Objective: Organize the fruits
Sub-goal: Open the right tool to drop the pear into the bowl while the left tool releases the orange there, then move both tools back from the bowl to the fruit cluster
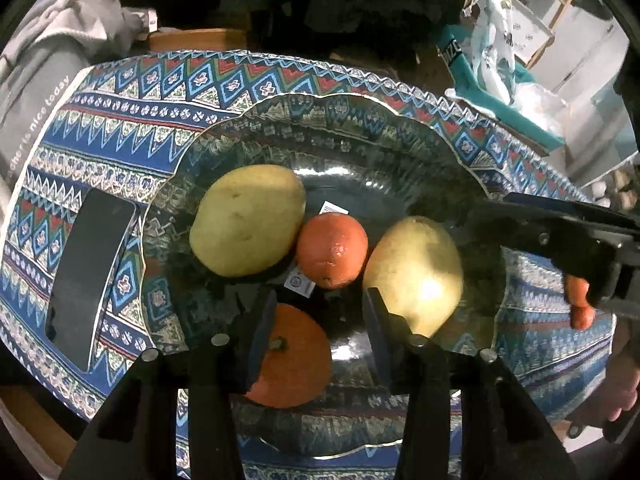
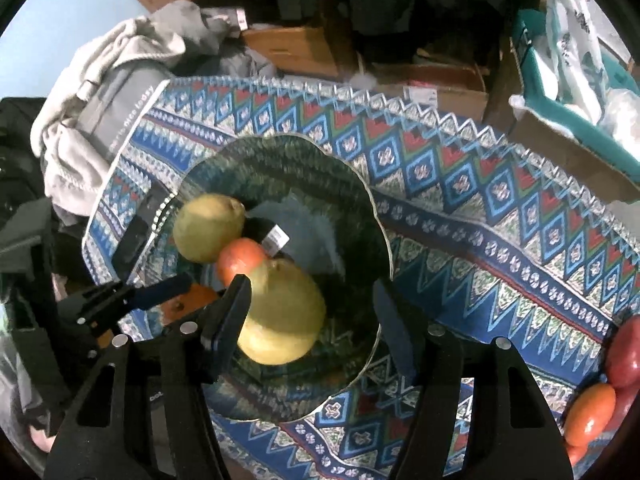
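A dark glass plate (image 1: 360,128) on the patterned cloth holds two yellow mangoes (image 1: 248,220) (image 1: 414,272) and two oranges (image 1: 332,250) (image 1: 288,360). My left gripper (image 1: 320,320) is open above the near orange, its left finger over that fruit. My right gripper (image 2: 312,304) is open over the plate (image 2: 288,168), with the near mango (image 2: 284,312) between its fingers and apart from them. The far mango (image 2: 210,226) and an orange (image 2: 240,256) lie behind it. The right gripper shows at the right of the left wrist view (image 1: 560,236).
A black phone (image 1: 90,272) lies on the cloth left of the plate. Loose red and orange fruits (image 2: 592,412) lie at the cloth's right edge. Grey clothing (image 2: 100,112) is piled at the left, cardboard boxes (image 2: 296,48) behind.
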Demonstrator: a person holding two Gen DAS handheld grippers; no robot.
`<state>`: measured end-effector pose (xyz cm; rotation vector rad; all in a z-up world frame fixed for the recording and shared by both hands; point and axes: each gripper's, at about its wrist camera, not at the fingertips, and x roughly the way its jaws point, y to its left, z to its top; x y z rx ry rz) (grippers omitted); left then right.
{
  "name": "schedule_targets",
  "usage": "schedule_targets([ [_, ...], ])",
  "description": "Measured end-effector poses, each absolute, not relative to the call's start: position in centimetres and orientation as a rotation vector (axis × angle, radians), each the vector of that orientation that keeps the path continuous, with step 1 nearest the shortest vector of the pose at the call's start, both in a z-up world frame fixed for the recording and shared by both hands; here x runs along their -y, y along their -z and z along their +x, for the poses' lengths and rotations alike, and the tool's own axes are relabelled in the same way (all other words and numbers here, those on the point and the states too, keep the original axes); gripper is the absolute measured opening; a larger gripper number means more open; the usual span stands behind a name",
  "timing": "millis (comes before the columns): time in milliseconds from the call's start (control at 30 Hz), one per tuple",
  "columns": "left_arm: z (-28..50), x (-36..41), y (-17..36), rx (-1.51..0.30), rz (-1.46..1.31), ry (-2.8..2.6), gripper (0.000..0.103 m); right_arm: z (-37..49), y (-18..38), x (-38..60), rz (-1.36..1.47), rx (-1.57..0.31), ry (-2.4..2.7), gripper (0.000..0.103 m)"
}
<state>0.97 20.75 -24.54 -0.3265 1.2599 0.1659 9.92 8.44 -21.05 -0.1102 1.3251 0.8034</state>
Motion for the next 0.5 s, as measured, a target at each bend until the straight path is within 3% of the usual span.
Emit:
schedule_targets([
  [367, 0.5, -20.1, 21.5, -1.213, -0.337, -0.146, 0.051, 9.1, 17.3, -6.6, -0.149, -1.232, -0.768, 0.066],
  [500, 0.5, -19.4, 20.6, -1.199, -0.334, -0.137, 0.058, 8.5, 15.8, -5.6, -0.193, -1.185, -0.744, 0.066],
])
